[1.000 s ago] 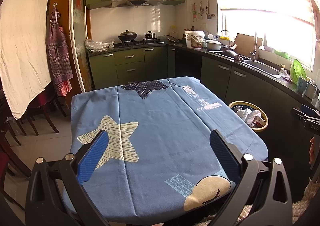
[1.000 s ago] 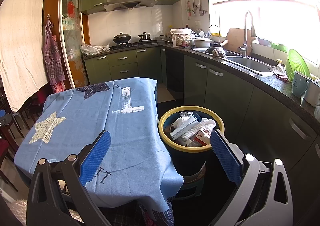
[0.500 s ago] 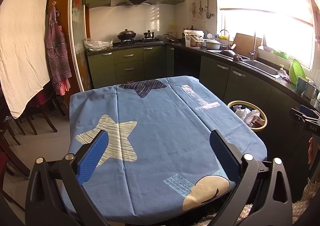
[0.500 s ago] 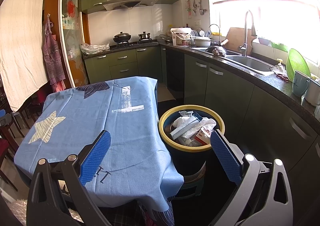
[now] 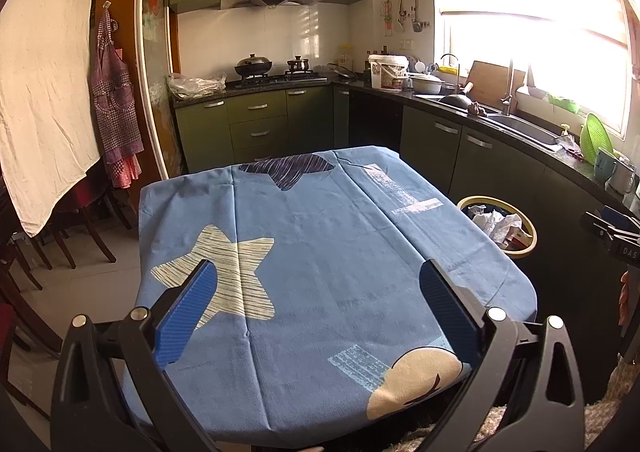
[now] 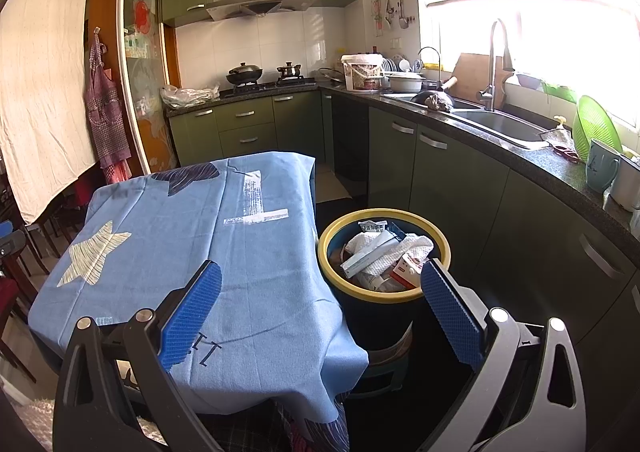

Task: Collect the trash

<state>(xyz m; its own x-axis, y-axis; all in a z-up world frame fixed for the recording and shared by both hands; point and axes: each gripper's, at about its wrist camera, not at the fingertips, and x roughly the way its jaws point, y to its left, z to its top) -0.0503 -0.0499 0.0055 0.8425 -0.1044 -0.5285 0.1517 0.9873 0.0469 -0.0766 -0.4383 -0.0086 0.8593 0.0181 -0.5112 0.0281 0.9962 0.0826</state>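
A dark bin with a yellow rim (image 6: 332, 224) stands on the floor right of the table; it also shows in the left wrist view (image 5: 532, 230). It holds crumpled white paper (image 6: 386, 246), small boxes and wrappers. The table carries a blue star-print cloth (image 5: 320, 252), also in the right wrist view (image 6: 180, 228), with no loose items visible on it. My left gripper (image 5: 318, 284) is open and empty above the table's near edge. My right gripper (image 6: 320, 284) is open and empty, near the table's corner and the bin.
Green kitchen cabinets (image 6: 440, 160) and a dark counter with sink (image 6: 504, 124), mug (image 6: 600, 168) and green colander run along the right. A stove with pots (image 5: 256, 64) is at the back. Wooden chairs (image 5: 72, 220) stand at the left. The right gripper's edge (image 5: 616, 232) shows at far right.
Both views have shifted very slightly; the grippers stay open and empty, and the table and bin have not moved.
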